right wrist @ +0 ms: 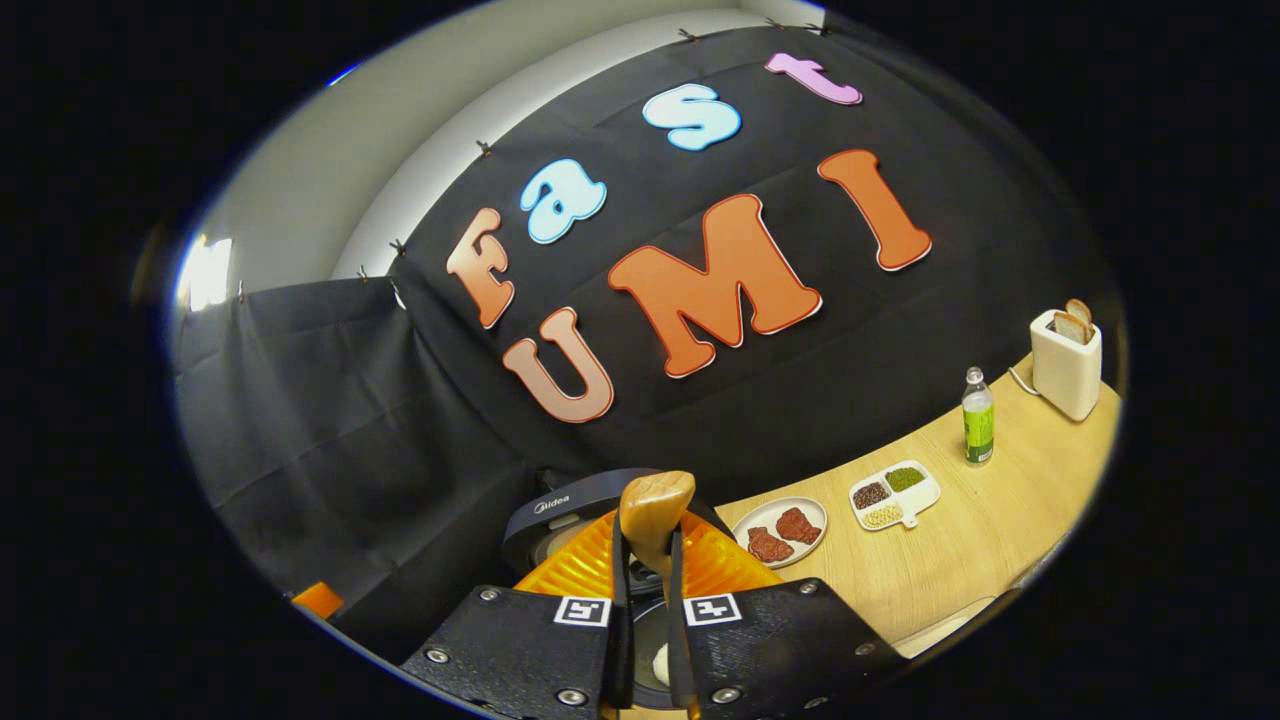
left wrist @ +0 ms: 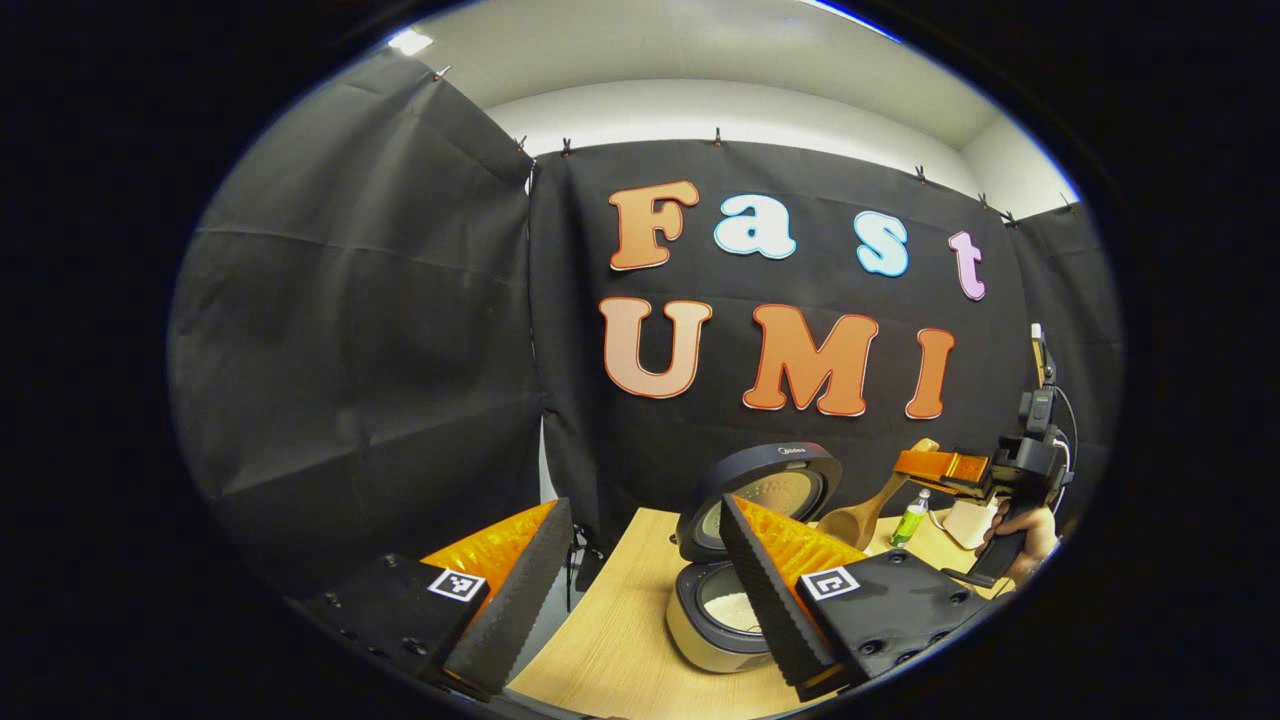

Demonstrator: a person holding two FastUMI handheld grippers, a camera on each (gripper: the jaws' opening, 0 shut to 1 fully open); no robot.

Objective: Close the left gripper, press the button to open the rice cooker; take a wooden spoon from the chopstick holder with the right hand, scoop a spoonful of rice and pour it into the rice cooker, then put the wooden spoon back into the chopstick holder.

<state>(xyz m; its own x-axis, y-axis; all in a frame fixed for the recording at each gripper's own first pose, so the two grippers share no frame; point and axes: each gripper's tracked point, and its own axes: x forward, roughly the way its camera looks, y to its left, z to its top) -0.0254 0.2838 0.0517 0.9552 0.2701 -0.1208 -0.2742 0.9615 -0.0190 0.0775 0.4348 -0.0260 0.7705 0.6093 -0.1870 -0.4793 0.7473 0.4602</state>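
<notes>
The rice cooker stands open on the wooden table, lid raised, white rice in its pot. My left gripper is open, its fingers spread wide in front of the cooker and holding nothing. To the right, my right gripper, held by a hand, is shut on the wooden spoon, whose bowl hangs down-left beside the lid. In the right gripper view the right gripper clamps the spoon above the cooker's lid. Whether the spoon carries rice cannot be told.
A plate with meat pieces, a divided white tray of beans, a green bottle and a white toaster with bread stand along the table to the right of the cooker. The bottle stands behind the spoon.
</notes>
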